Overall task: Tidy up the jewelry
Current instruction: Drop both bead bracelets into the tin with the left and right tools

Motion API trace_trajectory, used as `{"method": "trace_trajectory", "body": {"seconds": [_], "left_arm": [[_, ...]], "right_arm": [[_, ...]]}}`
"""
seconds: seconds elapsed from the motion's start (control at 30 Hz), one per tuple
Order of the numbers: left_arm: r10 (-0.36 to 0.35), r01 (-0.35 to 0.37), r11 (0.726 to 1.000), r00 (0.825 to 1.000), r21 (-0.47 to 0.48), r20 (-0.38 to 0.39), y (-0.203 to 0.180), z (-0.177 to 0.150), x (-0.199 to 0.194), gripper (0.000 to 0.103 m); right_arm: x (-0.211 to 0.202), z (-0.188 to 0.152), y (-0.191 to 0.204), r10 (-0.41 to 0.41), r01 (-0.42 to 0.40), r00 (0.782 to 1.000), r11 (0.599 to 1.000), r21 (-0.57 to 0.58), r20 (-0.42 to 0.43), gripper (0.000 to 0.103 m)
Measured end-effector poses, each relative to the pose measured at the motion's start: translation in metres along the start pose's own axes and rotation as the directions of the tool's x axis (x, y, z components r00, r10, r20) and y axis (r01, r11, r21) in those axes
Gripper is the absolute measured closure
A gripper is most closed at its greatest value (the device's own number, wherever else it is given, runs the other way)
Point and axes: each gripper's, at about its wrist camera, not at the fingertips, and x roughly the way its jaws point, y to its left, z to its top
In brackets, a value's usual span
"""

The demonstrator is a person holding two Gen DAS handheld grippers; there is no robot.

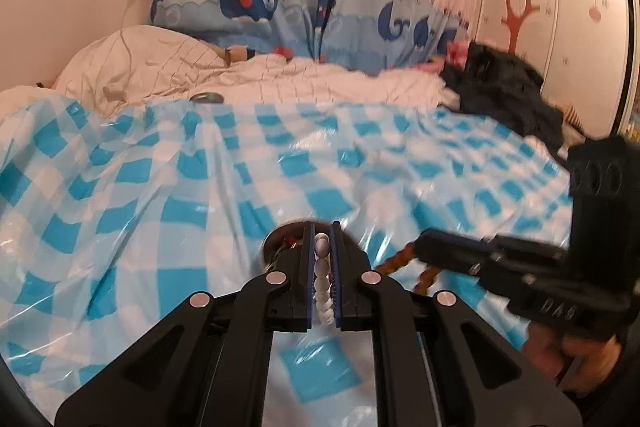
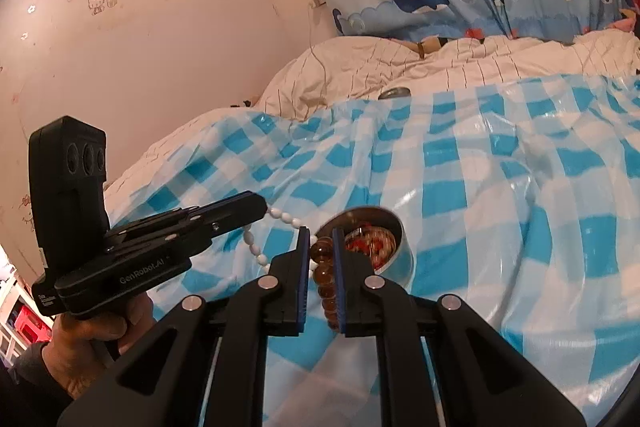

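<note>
White bead bracelet (image 1: 322, 277) is pinched in the left gripper (image 1: 322, 239), its jaws closed on it. The right gripper (image 2: 320, 239) clamps an amber bead bracelet (image 2: 325, 277), both above the round tin (image 2: 390, 243) on the checked bed sheet (image 2: 500, 207).

Right gripper (image 2: 321, 241) clamping amber bead bracelet (image 2: 325, 277), beside round tin (image 2: 394, 251), checkered sheet (image 2: 500, 187)

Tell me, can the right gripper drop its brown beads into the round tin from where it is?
Probably yes. The right gripper, shut on the brown bead bracelet, sits just beside the open tin. Nothing lies between them; the left gripper holds the white bead strand off to the other side.
</note>
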Motion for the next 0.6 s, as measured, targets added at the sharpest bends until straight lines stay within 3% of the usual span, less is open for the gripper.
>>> {"method": "trace_trajectory", "body": {"seconds": [0.2, 0.27, 0.4, 0.43, 0.5, 0.6], "left_arm": [[-0.046, 0.048, 0.997, 0.998, -0.066, 0.038, -0.001, 0.016, 0.021, 0.097], [-0.051, 0.049, 0.993, 0.999, -0.104, -0.013, 0.004, 0.015, 0.04, 0.096], [0.032, -0.057, 0.978, 0.991, -0.201, -0.126, 0.029, 0.001, 0.068, 0.093], [0.041, -0.069, 0.974, 0.99, -0.215, -0.132, 0.034, -0.001, 0.068, 0.092], [0.074, -0.104, 0.965, 0.989, -0.242, -0.13, 0.046, -0.004, 0.063, 0.085], [0.094, -0.124, 0.959, 0.988, -0.257, -0.126, 0.057, -0.01, 0.053, 0.077]], "right_arm": [[0.012, 0.019, -0.004, -0.011, 0.01, 1.0, 1.0, 0.002, 0.028, 0.091], [0.021, 0.025, -0.007, -0.019, 0.019, 0.999, 1.0, 0.004, 0.037, 0.091], [0.053, 0.03, -0.015, 0.001, 0.0, 1.0, 1.0, 0.029, -0.007, 0.089], [0.064, 0.029, -0.017, -0.016, 0.018, 0.999, 0.999, 0.027, -0.045, 0.085], [0.075, 0.025, -0.021, -0.023, 0.026, 0.996, 0.999, 0.032, -0.088, 0.057], [0.072, 0.018, -0.023, -0.025, 0.028, 0.995, 0.999, 0.031, -0.1, 0.057]]}}
